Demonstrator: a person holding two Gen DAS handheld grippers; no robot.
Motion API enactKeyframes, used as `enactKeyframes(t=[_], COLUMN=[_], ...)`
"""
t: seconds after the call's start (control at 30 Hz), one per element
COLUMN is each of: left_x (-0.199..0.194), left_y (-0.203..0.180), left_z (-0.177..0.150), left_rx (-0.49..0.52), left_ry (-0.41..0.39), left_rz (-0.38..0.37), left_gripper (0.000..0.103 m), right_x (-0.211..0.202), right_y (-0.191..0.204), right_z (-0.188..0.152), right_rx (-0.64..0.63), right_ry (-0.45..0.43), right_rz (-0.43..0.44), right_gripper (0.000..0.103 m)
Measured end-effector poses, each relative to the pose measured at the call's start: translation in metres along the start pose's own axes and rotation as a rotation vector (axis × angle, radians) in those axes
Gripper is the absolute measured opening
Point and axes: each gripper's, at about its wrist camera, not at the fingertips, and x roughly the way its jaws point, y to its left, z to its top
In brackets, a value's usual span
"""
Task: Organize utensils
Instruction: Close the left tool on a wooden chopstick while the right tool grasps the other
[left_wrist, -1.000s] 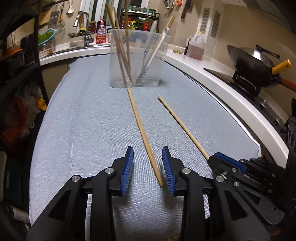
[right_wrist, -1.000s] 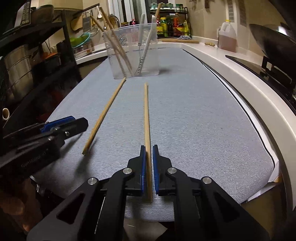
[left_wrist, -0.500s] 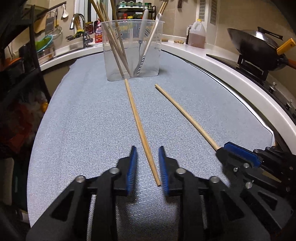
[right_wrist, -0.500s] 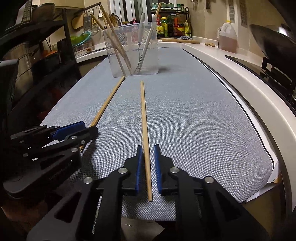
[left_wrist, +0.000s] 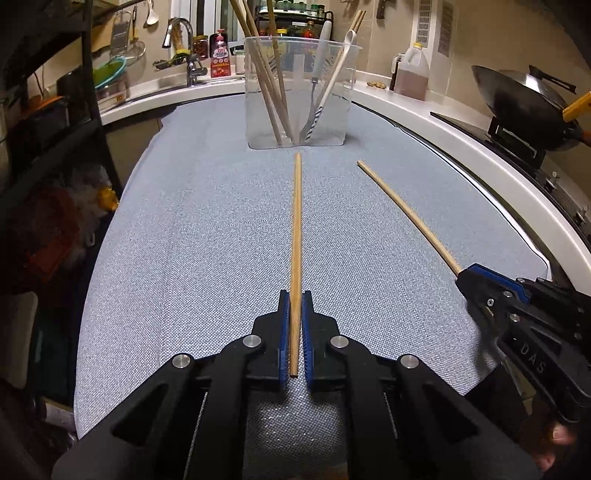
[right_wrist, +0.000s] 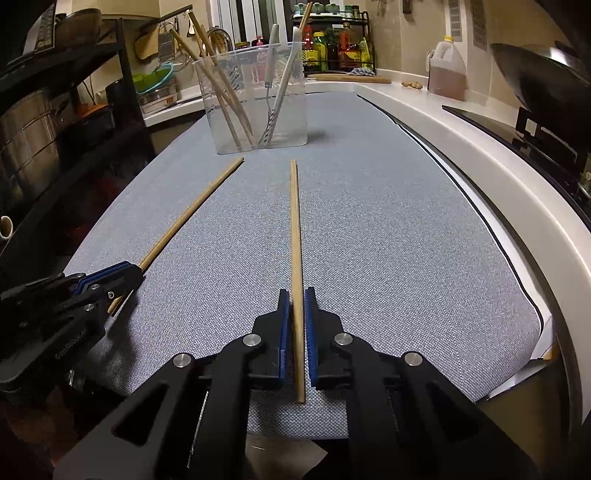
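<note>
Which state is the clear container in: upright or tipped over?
Upright. The clear container stands on its base on the grey mat, rim up, with chopsticks and utensils leaning inside.

A right gripper (right_wrist: 296, 295) clamps a wooden chopstick (right_wrist: 295, 236) lying on a blue-grey mat (right_wrist: 388, 240). At near left, another gripper (right_wrist: 127, 275) grips a second chopstick (right_wrist: 192, 210). A clear utensil container (right_wrist: 255, 99) stands far.

Ahead of me a white counter (left_wrist: 436, 122) curves around grey matting (left_wrist: 207, 236); sink tap (left_wrist: 183, 40) upper left, wok (left_wrist: 517, 96) upper right, beige walls.
</note>
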Motion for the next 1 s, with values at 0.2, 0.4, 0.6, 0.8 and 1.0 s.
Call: enactKeyframes(t=[0.2,0.4,0.6,0.8,1.0], left_x=[0.0013,0.0011,0.0013,0.0013,0.0022], left_y=[0.0001,-0.0001,-0.0003,-0.0009,-0.0025], left_z=[0.0021,0.0005,0.0012,0.0021,0.0039], left_rx=[-0.007,-0.003,-0.002,0.001,0.005], left_ry=[0.0,-0.006,-0.008,-0.008,-0.006], left_rz=[0.001,0.003,0.006,0.009,0.013], left_gripper=[0.007,0.007,0.007,0.007,0.007], right_x=[-0.0005,-0.0006,0.001,0.0023,0.0029], right_y=[-0.0011,-0.0018,-0.0019,-0.0017,-0.0038], right_z=[-0.0009,-0.0013,0.0012,0.0029,0.0032], right_rx=[-0.002,-0.002,0.001,-0.002,0.004], right_ry=[-0.004,-0.008,-0.012,-0.012,-0.01], right_rz=[0.004,0.005,-0.002,-0.007,0.0], right_gripper=[0.009,0.009,0.009,0.007,0.006])
